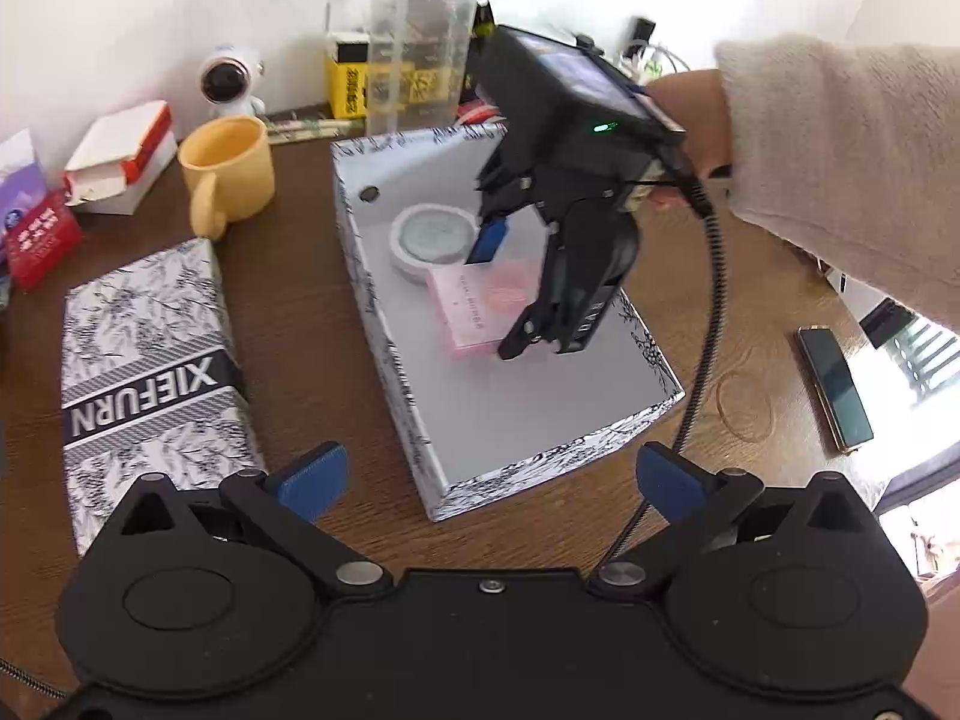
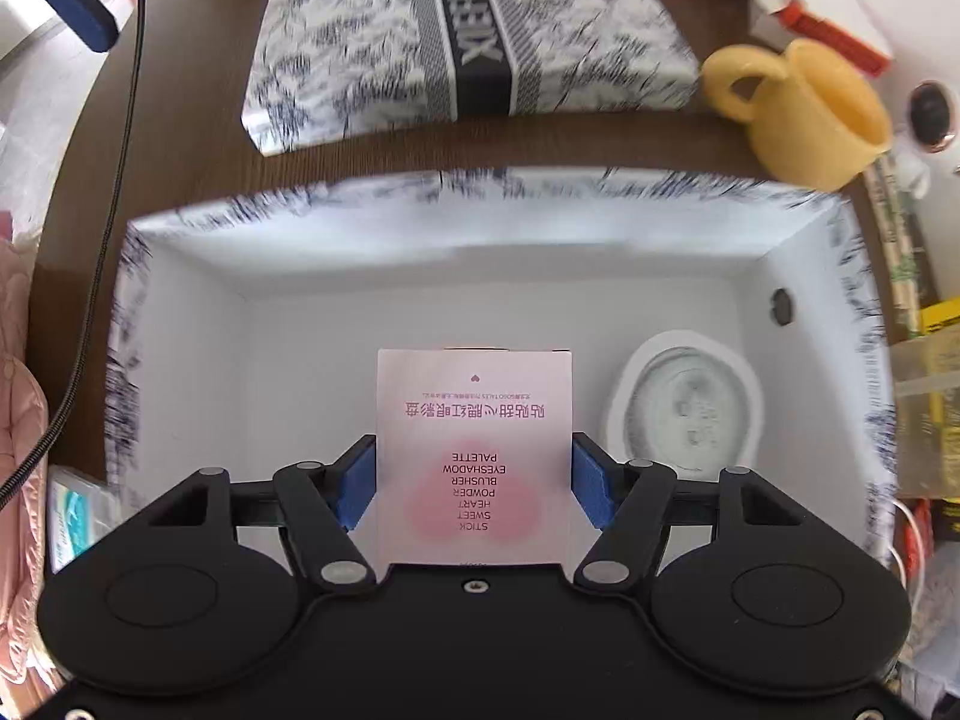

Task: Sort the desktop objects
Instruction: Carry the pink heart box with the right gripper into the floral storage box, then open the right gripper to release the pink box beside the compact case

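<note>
The open white-lined cardboard box with the blue floral print outside (image 1: 528, 414) sits mid-desk as the collection bin. Its matching printed lid (image 1: 150, 360) lies flat just beside it, out of the way, so the opening is free from above.

Already on the box floor: a round white compact with a clear top (image 1: 429, 237), near the far wall. The flat pink eyeshadow palette carton (image 2: 474, 450) is inside the box walls too, just beside the compact, not visibly touching it in the right wrist view.

Right gripper (image 2: 474, 489): reaches down into the box, jaws closed onto the 2 long edges of the pink carton, blue pads (image 2: 359, 483) pressing flat against its sides. Cannot tell whether the carton rests on the floor or hangs just above it. This fits either setting it down or lifting it out.

Left gripper (image 1: 492, 480): jaws wide apart, nothing between them, touching nothing. It hovers at the near end of the box, clear of the right one.

Yellow ceramic mug (image 1: 231, 171) and a dark phone (image 1: 834, 387) lie on the brown wooden desk (image 1: 312, 324), outside the box.
</note>
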A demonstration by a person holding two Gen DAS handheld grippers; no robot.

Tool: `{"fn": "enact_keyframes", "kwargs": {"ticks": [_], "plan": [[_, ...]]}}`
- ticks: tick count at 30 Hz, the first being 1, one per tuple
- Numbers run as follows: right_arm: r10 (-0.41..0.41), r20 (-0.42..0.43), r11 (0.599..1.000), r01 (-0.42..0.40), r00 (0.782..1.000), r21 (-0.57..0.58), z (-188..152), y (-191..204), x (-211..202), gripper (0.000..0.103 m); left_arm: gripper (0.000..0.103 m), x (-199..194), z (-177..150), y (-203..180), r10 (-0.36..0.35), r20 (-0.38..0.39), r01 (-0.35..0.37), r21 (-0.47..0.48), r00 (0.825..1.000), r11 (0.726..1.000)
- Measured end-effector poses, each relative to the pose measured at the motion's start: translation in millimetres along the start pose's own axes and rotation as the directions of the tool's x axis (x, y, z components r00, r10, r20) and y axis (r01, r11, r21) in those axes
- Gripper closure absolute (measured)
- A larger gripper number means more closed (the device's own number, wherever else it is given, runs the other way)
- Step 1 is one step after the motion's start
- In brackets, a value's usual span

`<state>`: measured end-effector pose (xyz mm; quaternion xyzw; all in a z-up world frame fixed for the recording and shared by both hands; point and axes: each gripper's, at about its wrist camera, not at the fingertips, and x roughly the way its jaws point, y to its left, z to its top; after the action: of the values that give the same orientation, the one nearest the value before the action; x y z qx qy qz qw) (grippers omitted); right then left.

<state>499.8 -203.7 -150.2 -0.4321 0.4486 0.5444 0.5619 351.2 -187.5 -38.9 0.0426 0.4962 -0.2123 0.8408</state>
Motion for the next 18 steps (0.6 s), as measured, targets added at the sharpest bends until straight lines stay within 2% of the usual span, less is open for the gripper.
{"fn": "enact_keyframes", "kwargs": {"ticks": [6,18], "plan": [[0.003,-0.051,1.0,-0.004,0.999,-0.021,-2.0,-12.3,27.5,0.034,0.0,21.0,0.9,-7.7,0.014,-0.051,-0.014,0.018,0.999,1.0],[0.006,-0.039,0.999,-0.008,0.999,-0.049,-1.9,-9.8,35.2,0.034,0.0,27.7,-1.9,-9.2,0.023,-0.077,-0.023,0.0,0.997,1.0]]}}
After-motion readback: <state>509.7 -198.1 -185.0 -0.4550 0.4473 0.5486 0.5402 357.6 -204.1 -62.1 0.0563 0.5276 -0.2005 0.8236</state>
